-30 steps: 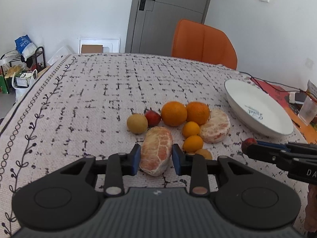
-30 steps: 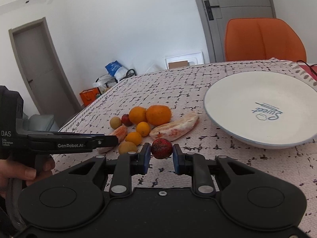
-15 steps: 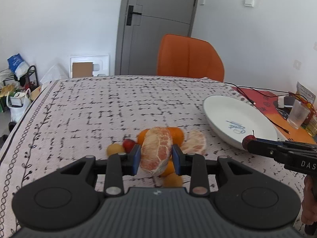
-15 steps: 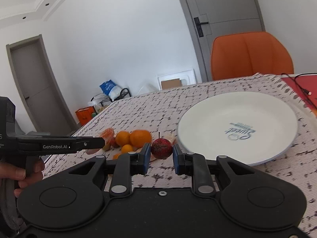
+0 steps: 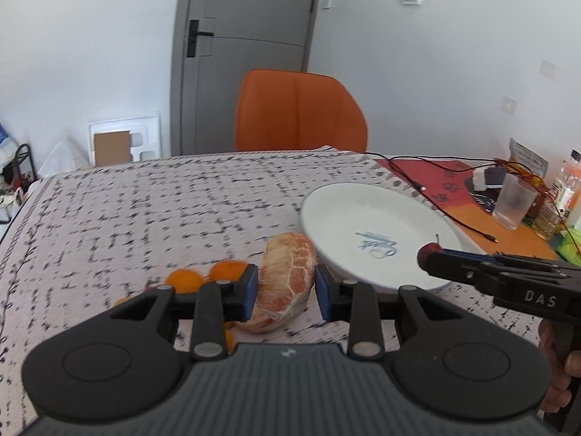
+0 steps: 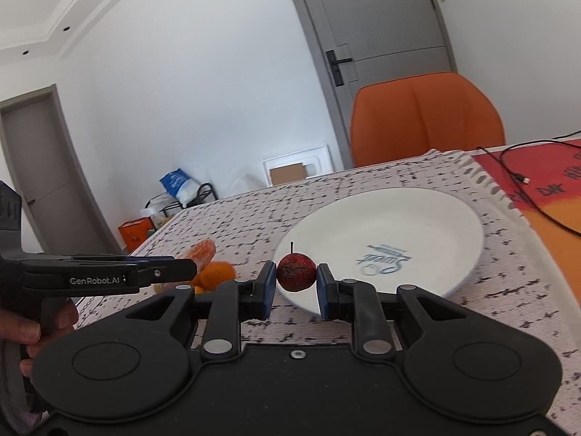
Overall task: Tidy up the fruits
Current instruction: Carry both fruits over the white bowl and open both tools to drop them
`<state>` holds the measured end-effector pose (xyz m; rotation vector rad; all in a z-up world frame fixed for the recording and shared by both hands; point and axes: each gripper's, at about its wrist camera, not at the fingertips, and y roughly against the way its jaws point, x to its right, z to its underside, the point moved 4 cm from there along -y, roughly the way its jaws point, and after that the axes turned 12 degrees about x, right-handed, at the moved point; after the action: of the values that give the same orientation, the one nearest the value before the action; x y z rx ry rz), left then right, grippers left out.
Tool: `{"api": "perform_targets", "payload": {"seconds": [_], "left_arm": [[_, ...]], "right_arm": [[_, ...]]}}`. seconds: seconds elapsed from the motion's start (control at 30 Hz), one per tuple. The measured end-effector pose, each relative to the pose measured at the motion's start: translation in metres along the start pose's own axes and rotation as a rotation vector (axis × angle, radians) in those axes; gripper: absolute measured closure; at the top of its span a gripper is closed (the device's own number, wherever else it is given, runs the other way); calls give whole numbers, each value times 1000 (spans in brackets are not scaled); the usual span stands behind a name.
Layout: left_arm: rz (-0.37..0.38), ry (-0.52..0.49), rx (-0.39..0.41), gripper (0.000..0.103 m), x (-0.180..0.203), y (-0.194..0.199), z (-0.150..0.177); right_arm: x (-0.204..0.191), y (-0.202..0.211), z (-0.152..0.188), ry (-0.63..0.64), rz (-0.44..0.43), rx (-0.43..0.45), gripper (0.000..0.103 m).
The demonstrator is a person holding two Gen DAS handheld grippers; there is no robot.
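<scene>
The left gripper [image 5: 287,287] is clamping a peeled citrus half [image 5: 285,279] between its blue pads, and the right gripper [image 6: 292,283] is pinching a small red fruit [image 6: 296,271] by its sides, stem pointing up. Both fruits are hanging clear of the patterned tablecloth [image 5: 145,210], just short of the near rim of the white plate [image 5: 363,214]; the likely reason is that the plate is serving as the collecting place, so each hand is bringing one piece toward it. The side grip is leaving the underside of each fruit free for setting down. The citrus half is showing pale orange-pink flesh under a net of white pith, and it looks soft enough to bruise. The red fruit is looking dark, round and slightly mottled. Several oranges [image 5: 203,278] are lying on the cloth behind the left gripper, well apart from the plate.
</scene>
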<state>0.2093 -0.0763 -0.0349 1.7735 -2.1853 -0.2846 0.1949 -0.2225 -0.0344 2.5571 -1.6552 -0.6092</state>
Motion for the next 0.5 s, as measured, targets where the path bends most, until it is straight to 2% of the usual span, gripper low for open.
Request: {"api": "perform_targets", "payload": {"seconds": [0.2,0.5], "left_arm": [[36,-31,12,71,19,-12,-7],[74,-53,-18,71,37,-33,-4]], "right_arm": [[16,0,2,-18,36,2,81],[33,4,7,-46,71,-3,80]]}}
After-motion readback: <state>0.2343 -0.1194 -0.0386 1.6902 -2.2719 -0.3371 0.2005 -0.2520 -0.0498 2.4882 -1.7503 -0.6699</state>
